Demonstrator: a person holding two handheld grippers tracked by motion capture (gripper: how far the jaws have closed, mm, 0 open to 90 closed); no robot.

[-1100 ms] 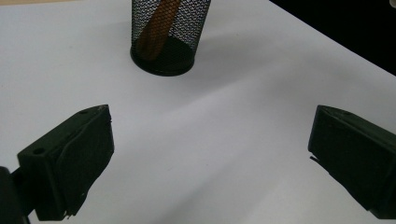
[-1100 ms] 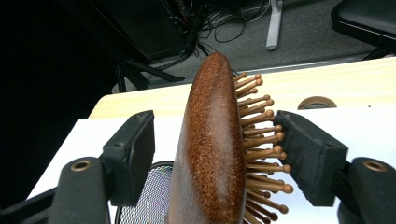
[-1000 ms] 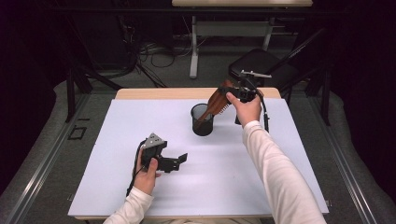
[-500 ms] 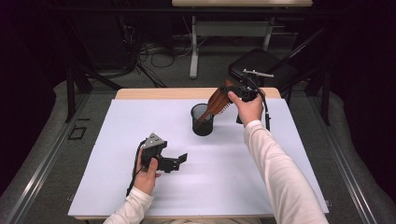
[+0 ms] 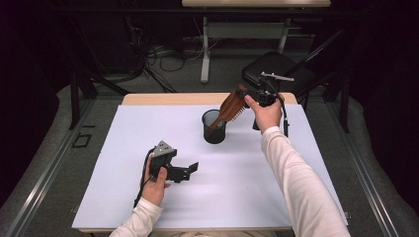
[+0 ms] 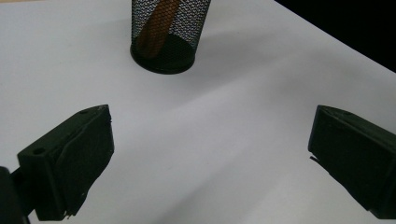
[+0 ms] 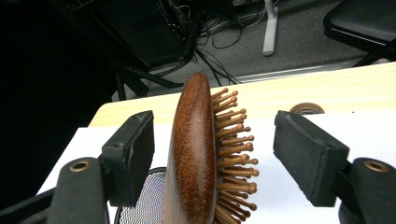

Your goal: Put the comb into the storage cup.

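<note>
R gripper [image 5: 245, 95] up over far side of table [image 5: 108, 197], just right of cup [image 5: 214, 127]. Its jaws stand apart on both sides of brush [image 5: 231, 106]; in R gripper view there's a gap betw each pad and brush [image 7: 194, 154], so not clamped, brush head sits free betw them. Brush is wooden, bristles facing R jaw in that view. It leans tilted, handle end down inside the mesh cup, head sticking out up and to the right. L gripper view shows handle thru the mesh [image 6: 156, 28], reaching cup floor.

L gripper [image 5: 190, 170] low over near-left part of table, held in L hand [image 5: 155, 185], jaws wide apart, nothing betw them, pointing toward cup. Well apart from cup and brush.
</note>
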